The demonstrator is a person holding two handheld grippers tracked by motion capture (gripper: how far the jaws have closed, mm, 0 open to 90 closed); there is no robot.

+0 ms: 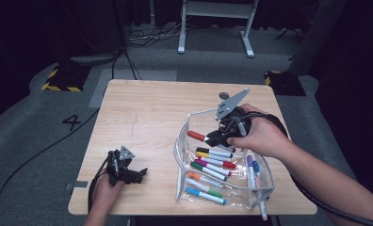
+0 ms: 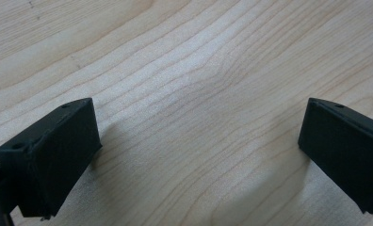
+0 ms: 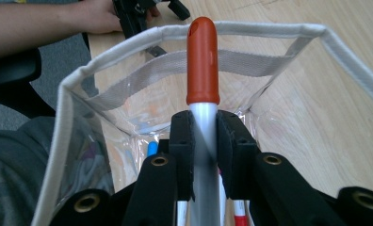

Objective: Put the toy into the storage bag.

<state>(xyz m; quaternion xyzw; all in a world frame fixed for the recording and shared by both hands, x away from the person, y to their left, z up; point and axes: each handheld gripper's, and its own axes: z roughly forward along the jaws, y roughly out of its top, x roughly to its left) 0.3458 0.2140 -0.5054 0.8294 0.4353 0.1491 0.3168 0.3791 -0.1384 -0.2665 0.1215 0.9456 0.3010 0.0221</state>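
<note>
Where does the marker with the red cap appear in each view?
High view: the red-capped marker is right of centre, held over the clear pouch.
Left gripper view: not in it.
Right gripper view: the marker stands at centre, clamped between the jaws.
Shared landmark: the pouch's white rim.

My left gripper [image 1: 138, 173] is black plastic with a small grey three-cornered plate on top and a black cable trailing off its back. Its two jaws are thick matte blocks with squared ends, each with a small round hole near the tip. My right gripper [image 1: 213, 137] is black too, with a larger grey three-cornered plate drilled with a few holes, brass-ringed screw holes along its linkage arms, ridged pads, and a thick black cable. My forearms are bare, no sleeves.
</note>
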